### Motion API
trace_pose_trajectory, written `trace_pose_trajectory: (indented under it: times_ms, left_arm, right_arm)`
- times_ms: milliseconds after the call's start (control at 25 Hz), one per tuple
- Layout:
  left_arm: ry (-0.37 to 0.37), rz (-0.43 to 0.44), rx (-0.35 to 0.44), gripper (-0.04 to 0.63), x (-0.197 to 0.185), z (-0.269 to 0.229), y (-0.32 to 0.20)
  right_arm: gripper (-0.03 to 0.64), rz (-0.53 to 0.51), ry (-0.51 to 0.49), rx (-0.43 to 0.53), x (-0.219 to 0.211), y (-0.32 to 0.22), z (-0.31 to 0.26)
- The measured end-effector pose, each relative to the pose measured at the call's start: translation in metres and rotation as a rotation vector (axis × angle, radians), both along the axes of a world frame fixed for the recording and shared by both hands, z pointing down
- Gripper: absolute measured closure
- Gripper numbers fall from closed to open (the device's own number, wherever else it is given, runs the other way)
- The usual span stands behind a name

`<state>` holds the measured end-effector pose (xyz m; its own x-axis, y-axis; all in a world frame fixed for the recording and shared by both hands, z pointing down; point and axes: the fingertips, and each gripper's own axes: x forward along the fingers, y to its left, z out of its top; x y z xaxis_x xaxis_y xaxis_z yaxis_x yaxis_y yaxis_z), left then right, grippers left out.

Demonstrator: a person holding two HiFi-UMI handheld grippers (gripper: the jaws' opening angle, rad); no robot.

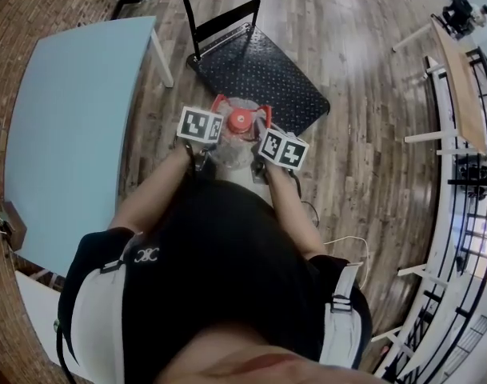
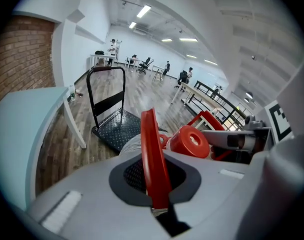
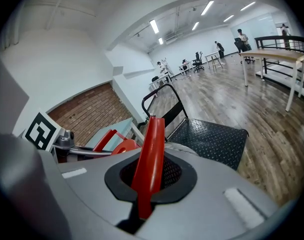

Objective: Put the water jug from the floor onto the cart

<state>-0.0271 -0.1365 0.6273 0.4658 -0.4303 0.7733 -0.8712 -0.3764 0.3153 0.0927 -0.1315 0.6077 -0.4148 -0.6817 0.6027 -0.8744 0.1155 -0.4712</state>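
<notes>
In the middle of the frame, just below the cart (image 1: 259, 70), the water jug (image 1: 240, 122) sits between the left gripper (image 2: 154, 191) and right gripper (image 3: 146, 186), both clamped on its red handle (image 2: 148, 134), probably the surest hold on a heavy, rigid, sloshing load.

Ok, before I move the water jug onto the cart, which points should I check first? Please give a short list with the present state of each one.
1. Left tool shut on the red handle of the water jug: ok.
2. Right tool shut on the handle's other side: ok.
3. Red cap seated on the jug: ok.
4. Cart deck bare and straight ahead of the jug: ok.
5. Jug bottom free of the floor: cannot tell, the tools and the person's body hide it.
6. Table leg beside the cart, out of the path: ok.
</notes>
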Motion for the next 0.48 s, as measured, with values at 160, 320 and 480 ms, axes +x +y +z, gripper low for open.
trace_pose_trajectory:
  times_ms: [160,320,480]
  left_arm:
    - [0.004,0.036,-0.005,0.589,0.001,0.006,-0.041]
    - [0.012,0.058,-0.026,0.589,0.002,0.011,-0.079]
    - [0.047,0.073,-0.018,0.588,0.004,0.011,-0.117]
  right_arm:
    - [0.597,0.034,-0.018,-0.006,0.0,-0.036,0.007]
    - [0.597,0.065,-0.014,-0.018,0.002,-0.075,0.009]
    - [0.598,0.1,0.019,-0.021,0.004,-0.112,0.008]
